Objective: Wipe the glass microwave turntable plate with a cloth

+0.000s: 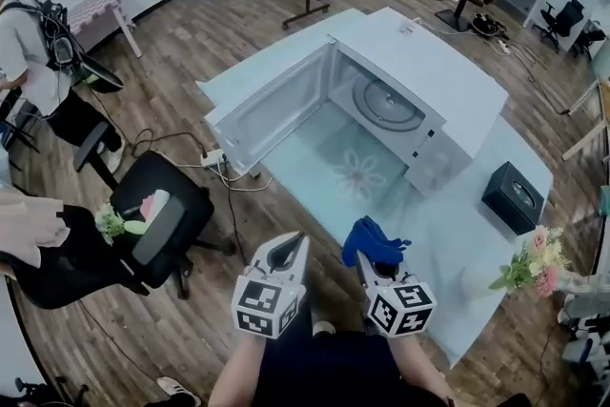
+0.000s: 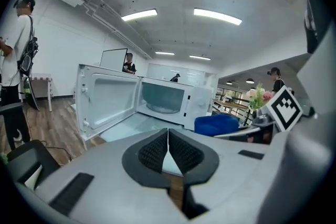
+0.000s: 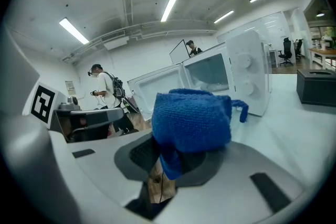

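A white microwave [image 1: 429,86] stands on the table with its door [image 1: 272,110] swung wide to the left. The glass turntable plate [image 1: 386,103] lies inside the cavity. Another glass plate with a flower pattern [image 1: 360,172] lies on the table in front of the oven. My right gripper [image 1: 369,260] is shut on a blue cloth [image 1: 372,241], bunched over the jaws [image 3: 191,115]. My left gripper [image 1: 288,253] is shut and empty, its pads [image 2: 181,152] touching. Both grippers hover near the table's front edge, short of the microwave [image 2: 168,99].
A black box [image 1: 515,195] sits right of the microwave, and a vase of flowers [image 1: 529,264] stands at the table's right front. An office chair [image 1: 152,224] with items on its seat stands left of the table. People stand at the left and far back.
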`<state>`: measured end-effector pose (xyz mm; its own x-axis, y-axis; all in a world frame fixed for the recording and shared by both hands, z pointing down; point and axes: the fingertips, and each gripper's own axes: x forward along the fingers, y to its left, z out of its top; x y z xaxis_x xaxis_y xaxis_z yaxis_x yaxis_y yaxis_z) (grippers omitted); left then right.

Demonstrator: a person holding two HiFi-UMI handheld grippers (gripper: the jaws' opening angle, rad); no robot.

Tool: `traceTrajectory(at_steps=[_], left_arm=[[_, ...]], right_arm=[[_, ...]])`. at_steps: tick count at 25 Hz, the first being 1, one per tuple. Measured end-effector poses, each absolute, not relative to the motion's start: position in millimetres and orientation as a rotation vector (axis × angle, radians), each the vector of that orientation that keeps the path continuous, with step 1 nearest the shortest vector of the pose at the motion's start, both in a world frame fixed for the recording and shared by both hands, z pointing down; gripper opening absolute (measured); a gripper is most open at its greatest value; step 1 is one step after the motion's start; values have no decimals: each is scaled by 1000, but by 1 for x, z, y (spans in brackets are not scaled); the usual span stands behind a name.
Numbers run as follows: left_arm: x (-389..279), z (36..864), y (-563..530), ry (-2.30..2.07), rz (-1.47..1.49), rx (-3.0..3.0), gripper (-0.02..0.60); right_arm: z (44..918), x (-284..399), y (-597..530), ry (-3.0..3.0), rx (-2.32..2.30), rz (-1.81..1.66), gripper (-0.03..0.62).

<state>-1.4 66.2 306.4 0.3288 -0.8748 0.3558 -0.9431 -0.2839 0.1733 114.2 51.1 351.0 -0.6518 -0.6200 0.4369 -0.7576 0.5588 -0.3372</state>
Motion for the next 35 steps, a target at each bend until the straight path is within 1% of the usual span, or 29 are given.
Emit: traceTrajectory(at_steps=[10, 15, 26, 32, 35], left_arm=[[-41, 309, -69, -1364, 343, 2441, 8], [-50, 312, -112, -1213, 345, 2543, 8], [-28, 307, -175, -1112, 222, 2565, 8], [-31, 308, -193, -1187, 169, 2551, 8], [-35, 308, -198, -1231, 152, 2556, 8]], right_arm=[[355, 65, -64, -2404, 1376, 751, 63], [356, 48, -102, -2334, 1493, 701, 63], [337, 73, -190, -2302, 1570, 497, 63], [328, 74, -229, -2317, 1607, 380, 63], [323, 68, -248, -2319, 1586, 258, 63]])
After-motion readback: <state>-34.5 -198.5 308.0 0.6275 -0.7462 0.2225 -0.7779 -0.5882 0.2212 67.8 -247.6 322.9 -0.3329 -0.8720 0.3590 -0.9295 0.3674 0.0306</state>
